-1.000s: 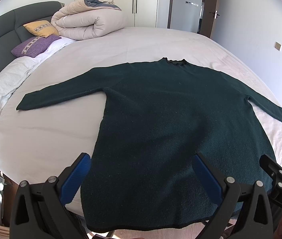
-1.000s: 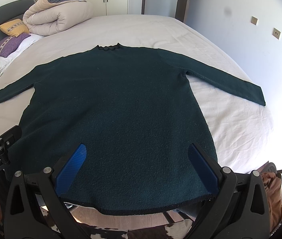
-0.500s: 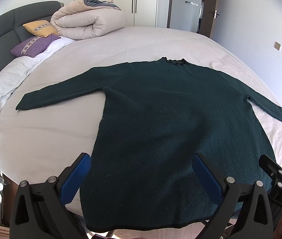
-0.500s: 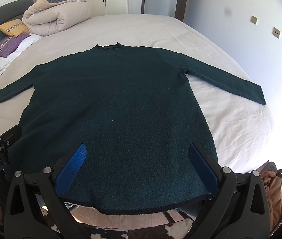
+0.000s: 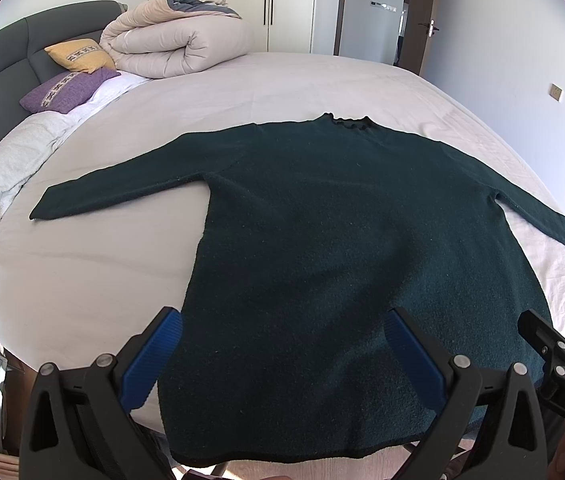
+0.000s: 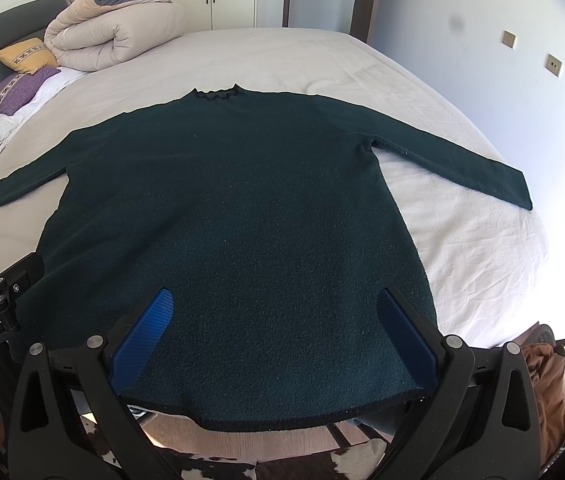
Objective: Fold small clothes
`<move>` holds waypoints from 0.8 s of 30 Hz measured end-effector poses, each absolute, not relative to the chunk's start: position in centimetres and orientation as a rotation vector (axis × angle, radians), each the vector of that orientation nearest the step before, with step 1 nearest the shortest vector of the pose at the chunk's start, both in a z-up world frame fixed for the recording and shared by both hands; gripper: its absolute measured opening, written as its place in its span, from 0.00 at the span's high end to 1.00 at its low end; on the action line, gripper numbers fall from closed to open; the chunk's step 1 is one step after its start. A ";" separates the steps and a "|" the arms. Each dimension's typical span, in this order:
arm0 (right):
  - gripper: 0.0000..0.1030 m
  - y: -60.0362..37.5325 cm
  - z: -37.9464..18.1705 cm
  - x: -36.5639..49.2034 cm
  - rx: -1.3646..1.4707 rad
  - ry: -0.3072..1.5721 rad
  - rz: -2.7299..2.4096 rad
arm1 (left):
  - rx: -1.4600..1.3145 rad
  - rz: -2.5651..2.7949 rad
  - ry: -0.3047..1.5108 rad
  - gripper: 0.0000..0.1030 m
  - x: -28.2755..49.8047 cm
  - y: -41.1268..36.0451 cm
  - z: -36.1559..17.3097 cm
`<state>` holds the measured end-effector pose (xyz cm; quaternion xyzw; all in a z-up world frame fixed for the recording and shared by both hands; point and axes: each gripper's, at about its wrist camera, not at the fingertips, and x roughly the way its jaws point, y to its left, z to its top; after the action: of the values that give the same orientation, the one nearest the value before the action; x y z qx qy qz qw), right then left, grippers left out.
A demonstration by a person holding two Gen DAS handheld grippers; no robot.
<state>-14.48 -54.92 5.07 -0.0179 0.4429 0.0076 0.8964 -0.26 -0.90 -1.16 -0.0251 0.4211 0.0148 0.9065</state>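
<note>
A fuzzy dark-green sweater (image 5: pixel 338 248) lies flat, sleeves outspread, on a wrinkled white bed (image 5: pixel 82 272); left tongs (image 5: pixel 282 356) and right tongs (image 6: pixel 278 332) hover agape, blue-ribbed, empty.

One sweater (image 5: pixel 342 248), two cushions (image 5: pixel 68 86), one duvet (image 5: pixel 174 46)

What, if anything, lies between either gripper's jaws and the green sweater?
Nothing visible. The left gripper and right gripper, jaws open, hover over the hem of the green sweater, which lies flat on the bed.
</note>
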 end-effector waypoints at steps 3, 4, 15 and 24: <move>0.00 -54.9 5.0 -14.5 -0.038 0.917 0.015 | -0.052 0.031 0.870 0.00 -0.3 -0.9 -1.2; 0.00 -55.0 5.0 -14.5 -0.037 0.917 0.015 | -0.052 0.031 0.870 0.00 -0.3 -1.0 -1.2; 0.00 -54.9 4.9 -14.5 -0.036 0.920 0.016 | -0.061 0.024 0.875 0.00 -0.2 -0.9 -1.3; 0.00 -55.2 3.4 -13.8 -0.022 0.940 0.030 | -0.088 -0.022 0.850 0.00 0.2 0.4 -1.7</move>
<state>-13.81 -55.19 3.43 -0.0104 0.4528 0.0147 0.8915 0.19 0.37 -1.74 -0.0425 0.4121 -0.0107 0.9101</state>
